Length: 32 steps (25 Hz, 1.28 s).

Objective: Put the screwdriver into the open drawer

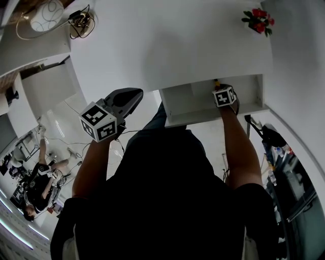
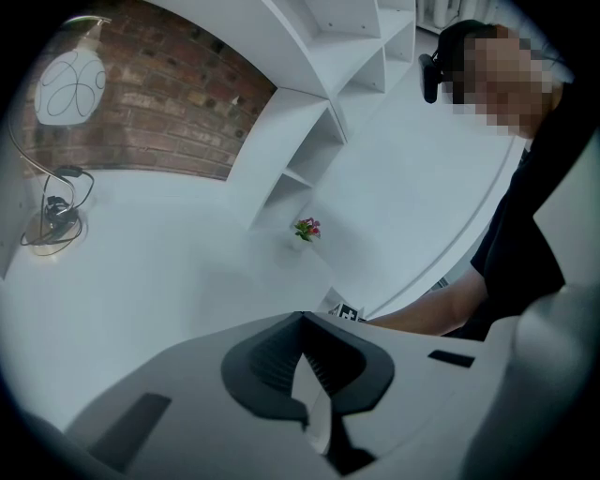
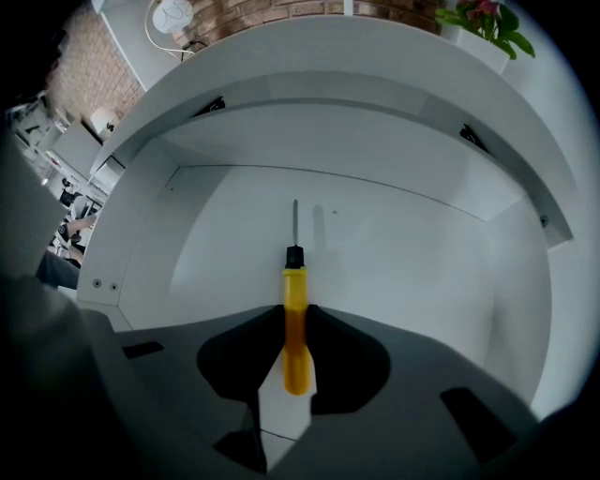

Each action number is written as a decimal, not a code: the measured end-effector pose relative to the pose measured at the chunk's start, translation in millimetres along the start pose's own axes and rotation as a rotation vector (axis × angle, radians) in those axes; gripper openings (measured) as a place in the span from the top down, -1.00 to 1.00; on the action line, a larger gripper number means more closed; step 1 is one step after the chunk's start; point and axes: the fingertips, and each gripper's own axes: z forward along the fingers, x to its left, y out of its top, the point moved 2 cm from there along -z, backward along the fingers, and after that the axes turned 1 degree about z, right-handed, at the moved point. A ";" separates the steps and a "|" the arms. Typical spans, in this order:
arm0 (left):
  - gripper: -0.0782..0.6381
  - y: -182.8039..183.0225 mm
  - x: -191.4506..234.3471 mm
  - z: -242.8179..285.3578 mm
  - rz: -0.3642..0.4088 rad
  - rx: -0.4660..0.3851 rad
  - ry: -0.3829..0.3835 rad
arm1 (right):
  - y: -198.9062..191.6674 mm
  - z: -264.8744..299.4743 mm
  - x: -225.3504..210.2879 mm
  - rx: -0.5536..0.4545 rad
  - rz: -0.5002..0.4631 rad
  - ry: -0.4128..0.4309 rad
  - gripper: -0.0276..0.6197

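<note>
The yellow-handled screwdriver (image 3: 294, 319) points away from me, its thin shaft forward, just above the floor of the open white drawer (image 3: 403, 272). My right gripper (image 3: 296, 311) is shut on its handle. In the head view that right gripper (image 1: 219, 86) reaches into the drawer (image 1: 177, 104) under the desk edge, and a bit of the screwdriver (image 1: 217, 83) shows past the marker cube. My left gripper (image 1: 138, 93) hovers at the desk's front edge, left of the drawer. Its jaws meet at the tips in the left gripper view (image 2: 302, 317), with nothing between them.
On the white desk top (image 1: 167, 45) a small pot of flowers (image 1: 259, 20) stands at the far right, a round lamp (image 1: 46, 14) and coiled cables (image 1: 81, 21) at the far left. White shelves (image 2: 309, 159) rise behind. Another person (image 1: 38, 188) sits far left.
</note>
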 end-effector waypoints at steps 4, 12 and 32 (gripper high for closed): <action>0.73 1.5 -0.2 1.2 0.002 0.003 -0.004 | 0.2 -0.6 -0.8 -0.002 0.005 -0.003 0.65; 0.73 4.2 0.5 2.4 0.004 -0.021 -0.002 | -0.2 0.2 -0.9 -0.014 0.053 0.006 0.64; 0.73 -4.3 -15.4 -16.1 -0.004 -0.048 -0.007 | 19.5 -17.7 -1.3 -0.116 0.043 0.006 0.60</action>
